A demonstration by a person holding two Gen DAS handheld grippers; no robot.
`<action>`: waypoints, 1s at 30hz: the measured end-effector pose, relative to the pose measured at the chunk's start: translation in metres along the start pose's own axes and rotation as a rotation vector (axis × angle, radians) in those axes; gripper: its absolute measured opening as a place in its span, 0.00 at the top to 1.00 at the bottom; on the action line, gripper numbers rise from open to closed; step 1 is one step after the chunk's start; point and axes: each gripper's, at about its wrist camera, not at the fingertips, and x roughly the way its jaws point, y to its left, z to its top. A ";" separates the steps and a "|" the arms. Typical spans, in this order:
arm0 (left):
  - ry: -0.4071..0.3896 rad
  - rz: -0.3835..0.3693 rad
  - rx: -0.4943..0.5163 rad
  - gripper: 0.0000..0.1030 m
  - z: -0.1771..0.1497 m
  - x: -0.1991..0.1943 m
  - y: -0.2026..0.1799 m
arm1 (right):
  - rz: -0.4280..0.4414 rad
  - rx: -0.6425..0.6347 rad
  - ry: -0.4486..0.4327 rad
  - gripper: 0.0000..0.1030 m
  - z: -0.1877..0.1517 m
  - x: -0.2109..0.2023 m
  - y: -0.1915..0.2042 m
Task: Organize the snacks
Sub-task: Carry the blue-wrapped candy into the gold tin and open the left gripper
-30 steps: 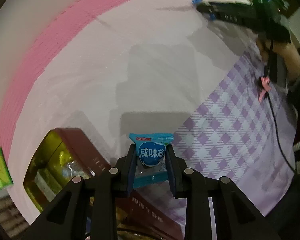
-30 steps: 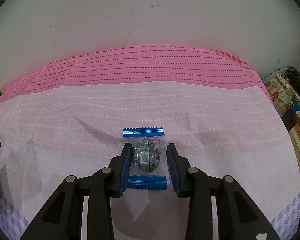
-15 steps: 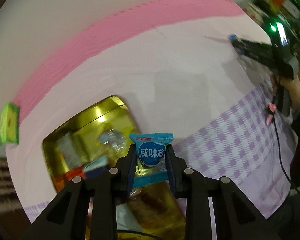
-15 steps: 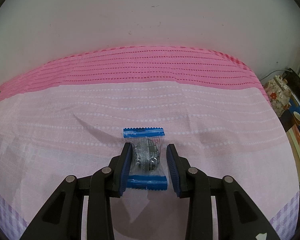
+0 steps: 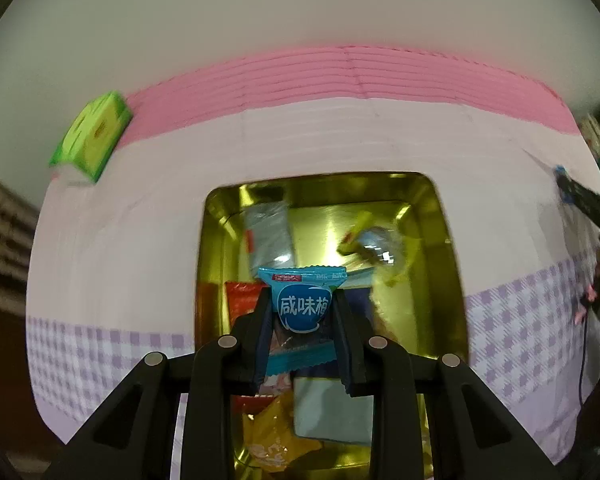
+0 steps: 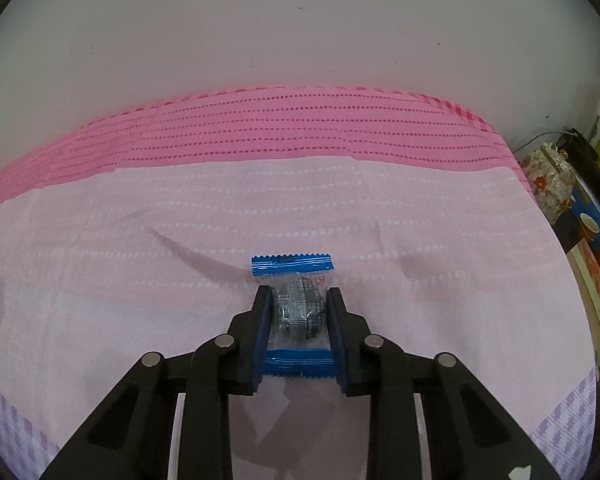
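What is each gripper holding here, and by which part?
The left gripper pinches a light-blue candy packet by its side edges at mid-length. The right gripper, jaws just closing, clamps a clear blue-ended sweet wrapper across its middle.

Around the gold tin the tablecloth lies bare on the left, right and far sides. Inside, loose snack packets crowd the floor, leaving bare metal only toward the far wall. A green box sits at the cloth's far left corner, apparently near the edge. Clutter lines the right edge.
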 end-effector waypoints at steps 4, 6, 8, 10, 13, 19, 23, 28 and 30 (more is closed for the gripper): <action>-0.007 0.007 -0.042 0.72 0.007 0.006 0.018 | -0.008 -0.001 0.011 0.77 -0.005 -0.005 0.001; -0.011 -0.002 -0.064 0.72 0.006 0.012 0.022 | -0.012 0.000 0.015 0.77 -0.008 -0.010 0.002; -0.019 0.000 -0.075 0.72 0.004 0.020 0.018 | -0.006 0.004 0.016 0.77 -0.011 -0.016 0.001; -0.021 0.004 -0.082 0.72 0.003 0.028 0.019 | -0.002 0.009 0.017 0.77 -0.013 -0.023 0.002; -0.046 0.000 -0.093 0.71 0.000 0.030 0.018 | 0.026 0.022 0.019 0.77 -0.014 -0.035 0.006; -0.089 0.020 -0.096 0.70 -0.003 0.029 0.013 | 0.095 -0.001 0.006 0.77 -0.014 -0.059 0.035; -0.105 0.046 -0.065 0.69 -0.005 0.029 0.003 | 0.158 -0.044 -0.008 0.77 -0.013 -0.075 0.066; -0.132 0.042 -0.083 0.56 -0.007 0.027 0.005 | 0.233 -0.112 -0.019 0.77 -0.014 -0.092 0.108; -0.152 0.039 -0.091 0.48 -0.008 0.023 0.006 | 0.260 -0.131 -0.017 0.77 -0.013 -0.097 0.122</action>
